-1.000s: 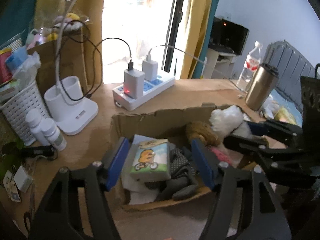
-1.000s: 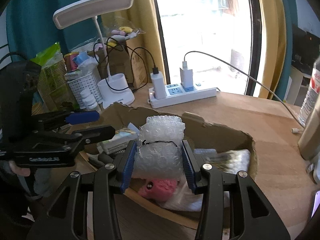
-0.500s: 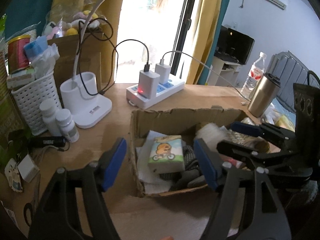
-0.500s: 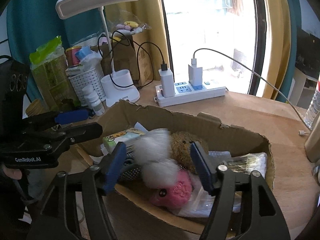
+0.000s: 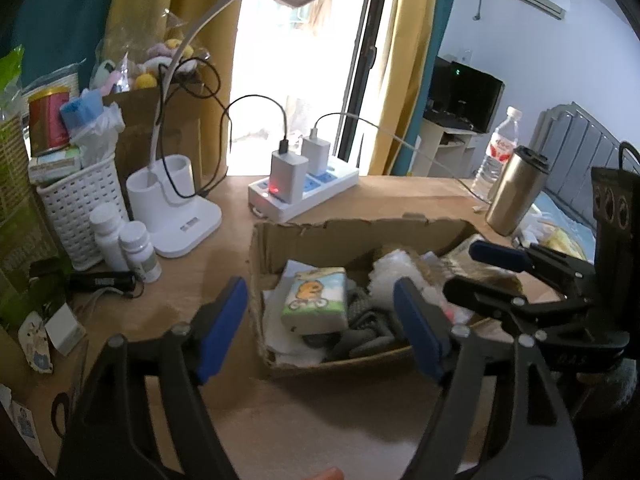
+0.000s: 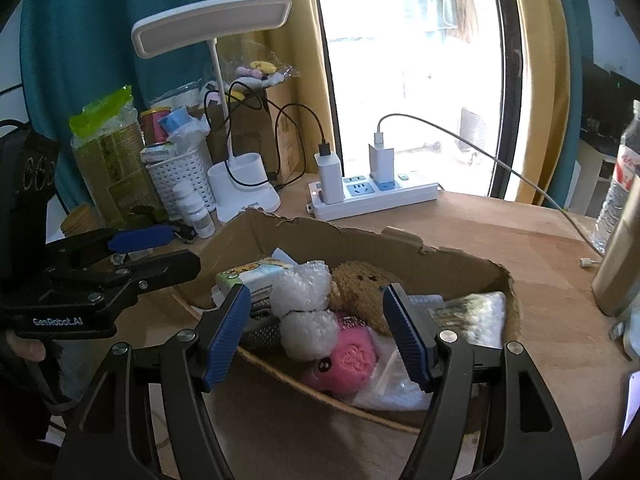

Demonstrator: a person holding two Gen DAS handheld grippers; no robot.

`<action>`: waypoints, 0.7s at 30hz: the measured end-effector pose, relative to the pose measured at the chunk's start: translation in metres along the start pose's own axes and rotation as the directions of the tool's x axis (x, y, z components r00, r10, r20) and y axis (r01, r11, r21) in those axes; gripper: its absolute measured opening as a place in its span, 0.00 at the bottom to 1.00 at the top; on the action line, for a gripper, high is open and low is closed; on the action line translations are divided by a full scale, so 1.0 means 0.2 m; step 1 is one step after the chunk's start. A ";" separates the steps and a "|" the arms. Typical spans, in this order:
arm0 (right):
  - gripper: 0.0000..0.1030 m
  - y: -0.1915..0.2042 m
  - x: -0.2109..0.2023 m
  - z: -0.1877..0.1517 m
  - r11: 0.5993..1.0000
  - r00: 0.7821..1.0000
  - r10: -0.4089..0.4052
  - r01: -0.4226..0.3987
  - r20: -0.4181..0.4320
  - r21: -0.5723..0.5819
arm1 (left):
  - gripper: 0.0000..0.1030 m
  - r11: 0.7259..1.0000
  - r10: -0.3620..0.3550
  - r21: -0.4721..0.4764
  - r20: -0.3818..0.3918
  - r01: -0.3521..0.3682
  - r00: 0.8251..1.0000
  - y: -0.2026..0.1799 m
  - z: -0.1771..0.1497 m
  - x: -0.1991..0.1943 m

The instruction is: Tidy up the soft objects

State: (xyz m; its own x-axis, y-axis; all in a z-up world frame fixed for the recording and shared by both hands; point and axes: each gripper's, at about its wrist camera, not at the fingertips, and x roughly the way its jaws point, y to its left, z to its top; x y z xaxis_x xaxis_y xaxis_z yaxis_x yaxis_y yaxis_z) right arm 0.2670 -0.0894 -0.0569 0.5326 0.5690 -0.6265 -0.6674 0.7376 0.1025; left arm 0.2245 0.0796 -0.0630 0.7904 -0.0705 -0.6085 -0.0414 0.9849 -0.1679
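Note:
A torn cardboard box sits on the wooden desk and holds soft things: a bubble wrap bundle, a pink plush, a brown plush, a tissue pack and grey cloth. My right gripper is open and empty, just above the box's near side, with the bubble wrap lying between and beyond its fingers. My left gripper is open and empty at the box's left front. The box also shows in the left wrist view.
A white power strip with chargers and a desk lamp base stand behind the box. A white basket, pill bottles and a black flashlight sit left. A steel tumbler and water bottle stand right.
My right gripper opened and let the bubble wrap drop into the box, then drew back. My left gripper pulled back and up from the box.

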 end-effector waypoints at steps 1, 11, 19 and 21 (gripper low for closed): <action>0.70 0.00 -0.02 -0.01 1.000 1.000 -0.003 0.003 0.003 0.001 | 0.81 1.000 -0.006 0.004 0.003 0.006 1.000 -0.02 0.00 -0.01; 0.70 0.01 -0.15 -0.06 1.000 0.999 -0.029 0.029 0.029 0.005 | 0.82 0.999 -0.043 0.028 0.042 0.042 0.998 -0.11 -0.04 -0.13; 0.70 0.04 -0.26 -0.10 0.998 0.997 -0.058 0.058 0.056 0.006 | 0.83 0.997 -0.064 0.051 0.086 0.060 0.994 -0.17 -0.07 -0.26; 0.70 0.04 -0.29 -0.11 0.998 0.996 -0.067 0.066 0.063 0.008 | 0.84 0.997 -0.068 0.051 0.096 0.063 0.993 -0.18 -0.08 -0.29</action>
State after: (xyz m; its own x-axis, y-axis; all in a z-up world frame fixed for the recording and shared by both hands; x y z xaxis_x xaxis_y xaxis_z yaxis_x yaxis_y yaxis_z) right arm 0.2187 -0.1238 -0.0378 0.6074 0.5403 -0.5824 -0.6266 0.7765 0.0669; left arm 0.1699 0.0454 -0.0350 0.8467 -0.1219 -0.5180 0.0401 0.9853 -0.1662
